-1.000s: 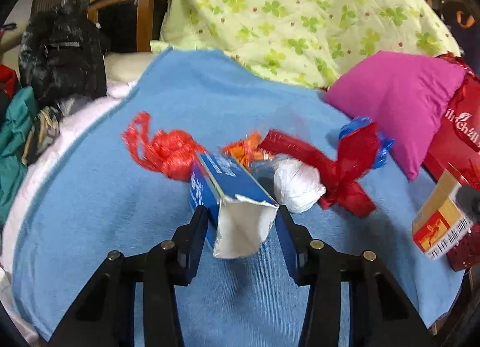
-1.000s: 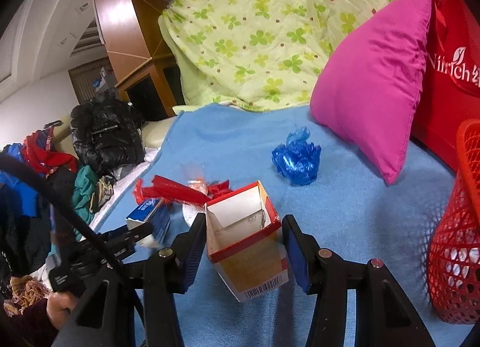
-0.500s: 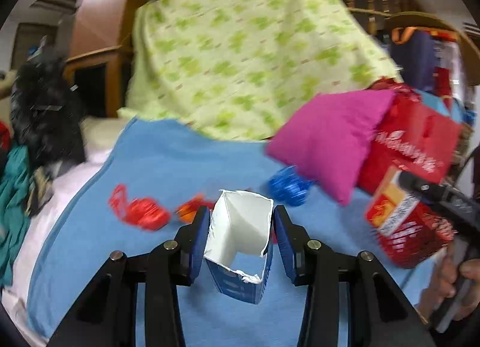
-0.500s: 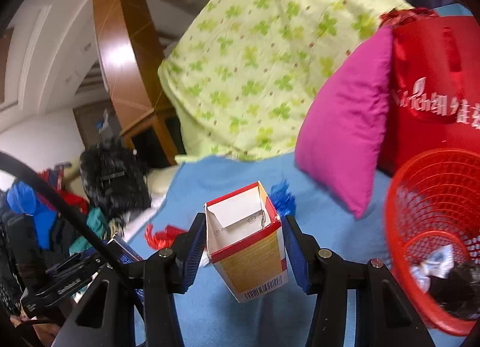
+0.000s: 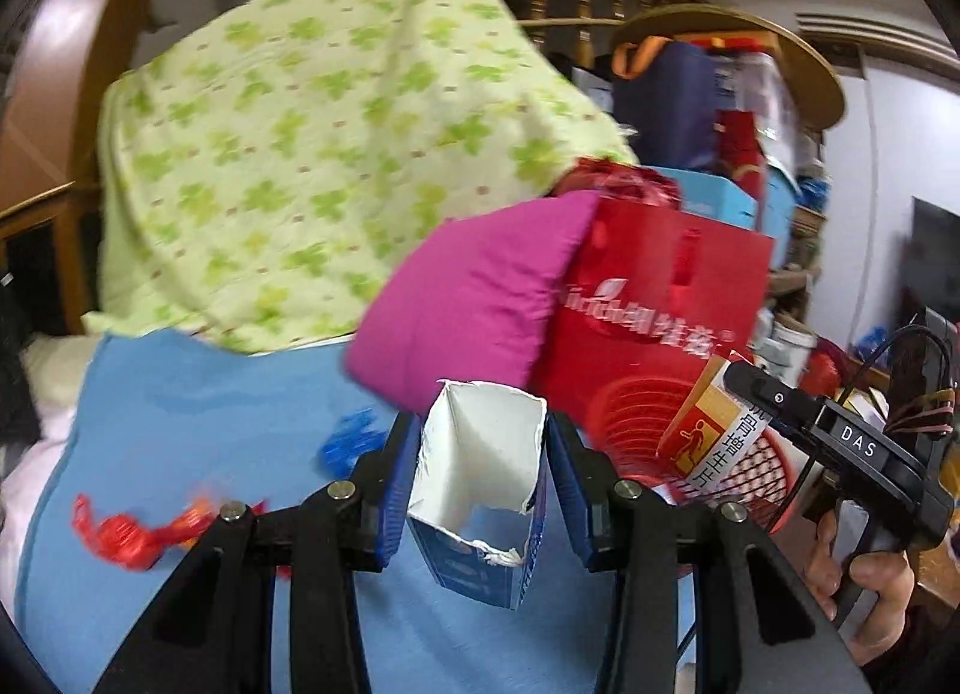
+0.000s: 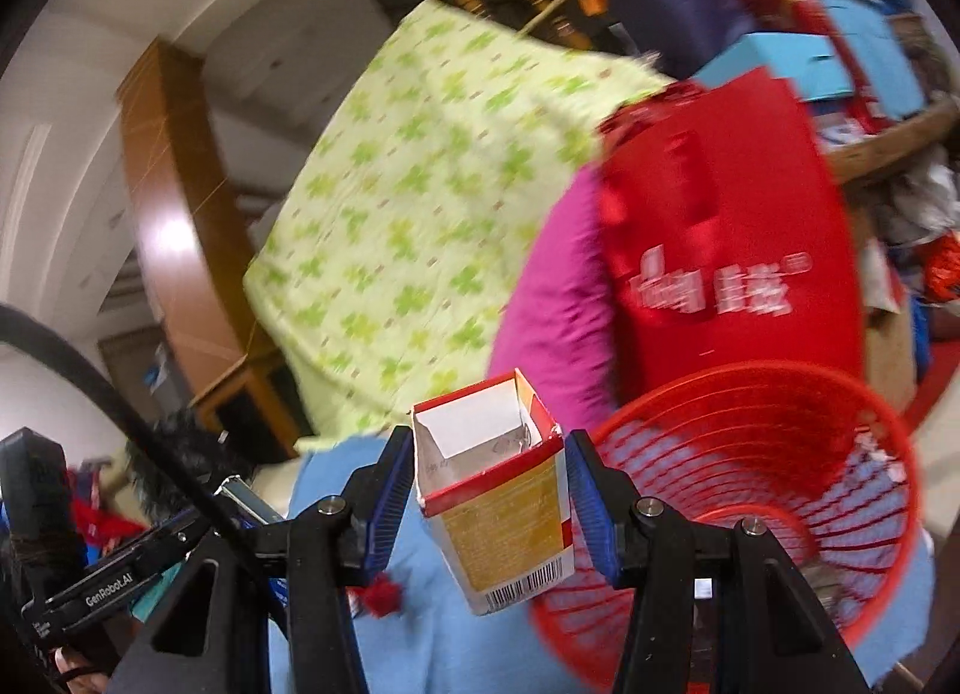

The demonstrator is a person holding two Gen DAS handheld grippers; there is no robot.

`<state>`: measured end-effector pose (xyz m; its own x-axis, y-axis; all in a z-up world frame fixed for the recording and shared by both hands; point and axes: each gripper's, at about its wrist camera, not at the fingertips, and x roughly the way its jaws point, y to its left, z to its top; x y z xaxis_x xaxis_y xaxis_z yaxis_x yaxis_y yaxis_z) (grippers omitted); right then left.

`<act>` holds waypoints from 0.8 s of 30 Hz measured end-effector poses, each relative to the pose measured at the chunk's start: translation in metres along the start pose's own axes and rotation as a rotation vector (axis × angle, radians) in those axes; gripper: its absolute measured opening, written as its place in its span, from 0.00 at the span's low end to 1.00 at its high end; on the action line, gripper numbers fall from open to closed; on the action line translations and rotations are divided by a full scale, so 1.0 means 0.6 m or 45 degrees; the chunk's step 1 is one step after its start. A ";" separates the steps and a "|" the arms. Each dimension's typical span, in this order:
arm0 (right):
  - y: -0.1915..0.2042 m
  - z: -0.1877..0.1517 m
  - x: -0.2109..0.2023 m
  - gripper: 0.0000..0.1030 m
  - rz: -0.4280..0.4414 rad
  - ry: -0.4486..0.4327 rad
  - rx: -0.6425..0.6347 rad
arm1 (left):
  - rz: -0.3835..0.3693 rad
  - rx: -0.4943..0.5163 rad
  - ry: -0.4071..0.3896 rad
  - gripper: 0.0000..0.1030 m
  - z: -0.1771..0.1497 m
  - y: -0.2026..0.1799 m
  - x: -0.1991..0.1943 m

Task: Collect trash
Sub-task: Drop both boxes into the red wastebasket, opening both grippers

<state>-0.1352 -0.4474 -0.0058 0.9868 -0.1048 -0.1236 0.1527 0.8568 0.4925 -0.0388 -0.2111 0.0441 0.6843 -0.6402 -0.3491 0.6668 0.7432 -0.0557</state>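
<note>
My left gripper (image 5: 480, 454) is shut on an open blue-and-white carton (image 5: 480, 490), held above the blue blanket (image 5: 180, 406). My right gripper (image 6: 489, 490) is shut on an open yellow-and-red carton (image 6: 510, 520), just left of the red mesh basket (image 6: 750, 478). The left wrist view shows that yellow carton (image 5: 714, 430) over the basket's rim (image 5: 636, 412), with the right tool held by a hand (image 5: 870, 592). On the blanket lie red wrappers (image 5: 120, 532) and a blue crumpled wrapper (image 5: 348, 442).
A magenta pillow (image 5: 474, 292) and a red paper bag (image 5: 660, 298) stand behind the basket. A green clover-print quilt (image 5: 312, 141) is heaped at the back. Cluttered shelves fill the right side. A black bag (image 6: 180, 454) lies far left.
Both grippers rose and swung right with their cartons. The basket, at the right edge before, now fills the lower right of the right wrist view. The blanket trash has dropped to the left.
</note>
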 end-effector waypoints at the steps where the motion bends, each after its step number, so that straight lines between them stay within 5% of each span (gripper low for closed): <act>1: -0.018 0.007 -0.010 0.52 -0.027 -0.022 0.034 | -0.028 0.010 0.007 0.44 0.005 -0.015 0.011; 10: -0.126 0.032 -0.048 0.52 -0.216 -0.055 0.244 | -0.202 0.092 0.052 0.44 0.038 -0.139 0.107; 13: -0.145 0.033 -0.049 0.56 -0.239 -0.038 0.293 | -0.225 0.092 0.054 0.51 0.045 -0.165 0.130; 15: -0.156 0.033 -0.050 0.61 -0.245 -0.036 0.335 | -0.213 0.095 0.069 0.65 0.045 -0.176 0.147; 18: -0.166 0.033 -0.051 0.71 -0.245 -0.038 0.392 | -0.192 0.082 0.087 0.72 0.040 -0.176 0.164; 24: -0.160 0.034 -0.050 0.71 -0.237 -0.061 0.385 | -0.159 -0.005 0.116 0.73 0.017 -0.125 0.156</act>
<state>-0.1781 -0.5368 -0.0318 0.9410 -0.2745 -0.1979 0.3318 0.6335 0.6990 -0.0218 -0.3284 0.0251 0.5664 -0.7073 -0.4230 0.7437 0.6598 -0.1075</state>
